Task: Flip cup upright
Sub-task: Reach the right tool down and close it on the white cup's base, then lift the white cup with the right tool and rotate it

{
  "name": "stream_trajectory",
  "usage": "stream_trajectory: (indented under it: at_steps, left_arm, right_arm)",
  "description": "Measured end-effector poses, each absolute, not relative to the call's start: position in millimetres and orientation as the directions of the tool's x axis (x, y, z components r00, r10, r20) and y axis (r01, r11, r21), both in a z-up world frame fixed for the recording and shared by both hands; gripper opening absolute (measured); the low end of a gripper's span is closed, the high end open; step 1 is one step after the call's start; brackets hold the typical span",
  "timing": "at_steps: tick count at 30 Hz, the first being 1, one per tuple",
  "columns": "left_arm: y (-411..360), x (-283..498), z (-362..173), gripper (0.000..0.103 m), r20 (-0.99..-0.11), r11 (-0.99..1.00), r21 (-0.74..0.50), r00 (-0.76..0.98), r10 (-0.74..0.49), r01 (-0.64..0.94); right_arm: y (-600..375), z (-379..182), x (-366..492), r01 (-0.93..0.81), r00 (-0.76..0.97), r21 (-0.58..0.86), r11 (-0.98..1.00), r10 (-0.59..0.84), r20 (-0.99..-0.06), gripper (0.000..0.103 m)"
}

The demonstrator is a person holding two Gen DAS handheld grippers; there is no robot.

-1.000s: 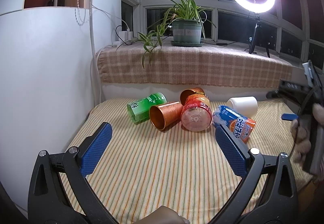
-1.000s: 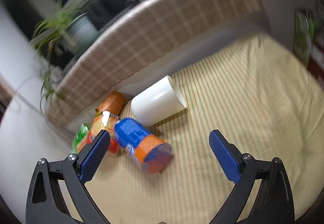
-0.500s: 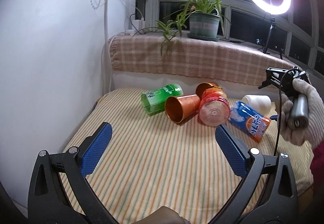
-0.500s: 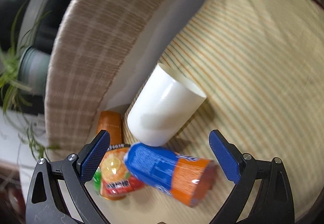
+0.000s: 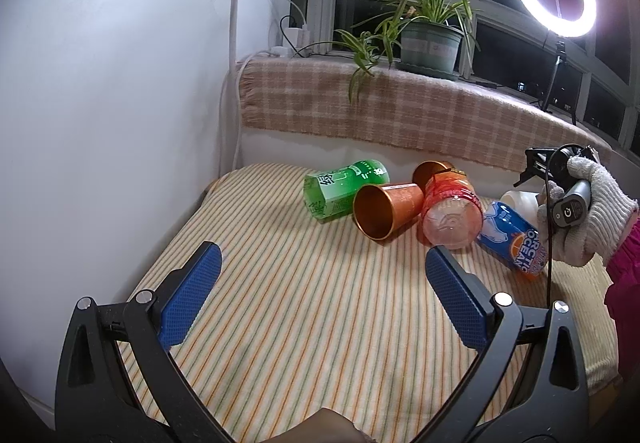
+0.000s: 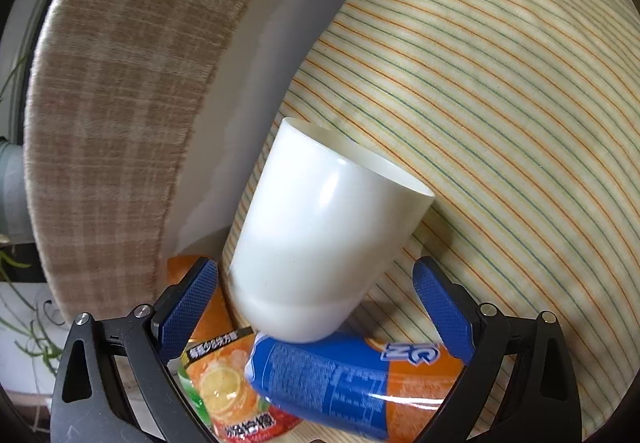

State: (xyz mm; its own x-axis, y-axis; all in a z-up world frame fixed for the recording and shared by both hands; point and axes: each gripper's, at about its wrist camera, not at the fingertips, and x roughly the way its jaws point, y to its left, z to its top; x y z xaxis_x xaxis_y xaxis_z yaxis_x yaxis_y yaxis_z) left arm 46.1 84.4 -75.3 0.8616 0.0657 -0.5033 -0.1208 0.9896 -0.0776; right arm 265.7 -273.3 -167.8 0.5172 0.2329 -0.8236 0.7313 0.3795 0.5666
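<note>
A white cup (image 6: 320,243) lies on its side on the striped cloth, mouth facing away from me, base toward the right gripper. It shows partly in the left wrist view (image 5: 520,203), behind the gloved hand. My right gripper (image 6: 316,307) is open, its blue pads on either side of the cup's base, not touching. A copper cup (image 5: 384,213) also lies on its side with its mouth toward the left camera. My left gripper (image 5: 320,299) is open and empty above the cloth, well short of the objects.
A green bottle (image 5: 344,193), an orange bottle (image 5: 450,213) and a blue-orange bottle (image 5: 512,239) lie beside the cups. The blue-orange bottle (image 6: 360,383) lies under the right gripper. A plaid-covered ledge (image 5: 400,115) with a plant and ring light borders the back; a white wall stands left.
The right gripper moved in closer to the white cup, which now sits between its pads. The left gripper drifted slightly and stayed open.
</note>
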Motion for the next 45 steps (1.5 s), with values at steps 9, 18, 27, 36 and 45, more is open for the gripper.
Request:
stream_trajectory:
  at_steps: [9, 18, 27, 36, 45]
  left_arm:
    - [90.4, 50.2, -77.3, 0.103, -0.505, 0.988, -0.075, 0.859, 0.080, -0.136]
    - [85.0, 48.9, -75.1, 0.103, -0.504, 0.990, -0.062, 0.860, 0.082, -0.130]
    - [76.3, 41.7, -68.3, 0.103, -0.491, 0.991, -0.040, 0.866, 0.093, -0.129]
    - [62.6, 30.0, -61.9, 0.103, -0.476, 0.993, -0.021, 0.875, 0.092, -0.116]
    - [54.2, 20.3, -57.5, 0.103, -0.467, 0.994, -0.003, 0.879, 0.097, -0.111]
  right_arm:
    - [-268.6, -182.3, 291.8, 0.745, 0.497, 0.539, 0.393, 0.213, -0.841, 0.095]
    - [-271.5, -177.8, 304.9, 0.701, 0.520, 0.571, 0.427, 0.243, -0.819, 0.079]
    - [-282.9, -155.2, 300.9, 0.618, 0.585, 0.618, 0.485, 0.241, -0.774, 0.076]
    - [-281.0, -109.3, 283.5, 0.490, 0.642, 0.668, 0.560, 0.287, -0.711, 0.073]
    - [-296.1, -59.3, 221.4, 0.368, 0.709, 0.695, 0.618, 0.296, -0.640, 0.073]
